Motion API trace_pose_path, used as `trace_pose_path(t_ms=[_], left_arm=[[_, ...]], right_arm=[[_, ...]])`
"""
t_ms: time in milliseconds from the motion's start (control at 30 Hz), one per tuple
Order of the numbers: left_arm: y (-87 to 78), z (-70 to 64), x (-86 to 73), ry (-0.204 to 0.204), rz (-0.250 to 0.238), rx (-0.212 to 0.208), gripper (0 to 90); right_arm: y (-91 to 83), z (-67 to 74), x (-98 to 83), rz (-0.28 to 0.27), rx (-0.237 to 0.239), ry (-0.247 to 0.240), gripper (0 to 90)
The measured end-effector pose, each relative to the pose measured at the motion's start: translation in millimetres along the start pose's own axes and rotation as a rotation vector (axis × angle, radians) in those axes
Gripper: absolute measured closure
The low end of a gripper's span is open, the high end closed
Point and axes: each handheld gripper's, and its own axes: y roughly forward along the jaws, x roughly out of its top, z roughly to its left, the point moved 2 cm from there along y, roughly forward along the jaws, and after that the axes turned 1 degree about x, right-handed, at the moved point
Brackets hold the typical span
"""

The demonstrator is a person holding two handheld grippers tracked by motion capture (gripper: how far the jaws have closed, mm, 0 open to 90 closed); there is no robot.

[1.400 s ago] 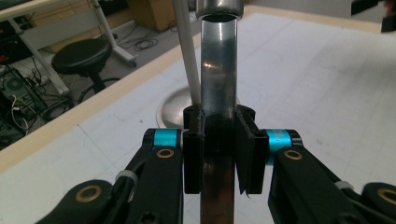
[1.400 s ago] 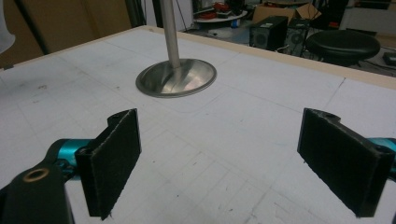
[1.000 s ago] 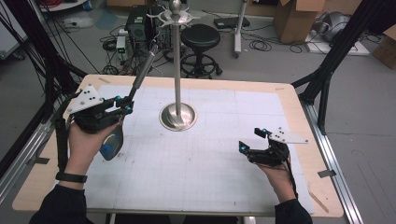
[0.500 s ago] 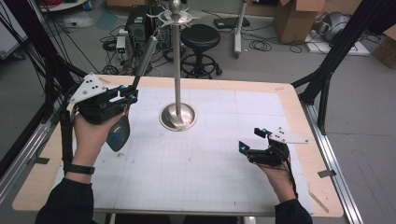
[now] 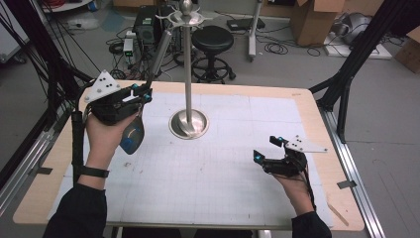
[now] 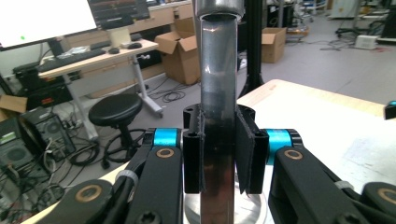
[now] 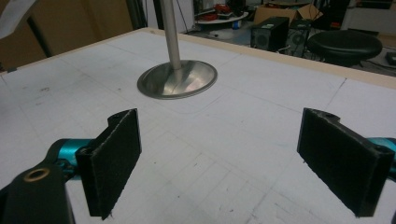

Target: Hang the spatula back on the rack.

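A metal stand (image 5: 187, 123) with a round base and a hooked top rises from the middle of the table; its base (image 7: 177, 80) also lies ahead in the right gripper view. My left gripper (image 5: 141, 94) is raised at the table's far left, shut on the long metal handle (image 6: 218, 140) of a spoon-like utensil. The utensil's bowl (image 5: 132, 138) hangs below the hand, and the handle slants up toward the stand's top. My right gripper (image 5: 266, 148) rests low at the right, open, its pads (image 7: 116, 161) wide apart with nothing between them.
A white gridded mat (image 5: 223, 173) covers the wooden table (image 5: 317, 119). Black frame legs stand at both sides. Behind the table are a stool (image 5: 212, 39), a computer tower, cables and cardboard boxes.
My left gripper has lifted the utensil higher and farther from the person, its handle now reaching near the stand's top. The right gripper has stayed put.
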Motion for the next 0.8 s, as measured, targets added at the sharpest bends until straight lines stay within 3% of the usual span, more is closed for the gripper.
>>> trace_pose_path(t_ms=[233, 800], left_arm=[[5.7, 2.2, -2.2, 0.005, 0.016, 0.037, 74.9], [17.4, 2.0, -9.1, -0.004, 0.021, 0.051, 74.7]], right_arm=[[0.6, 0.0, 0.0, -0.002, 0.002, -0.006, 12.8], [0.5, 0.0, -0.1, 0.000, 0.001, -0.002, 12.9]])
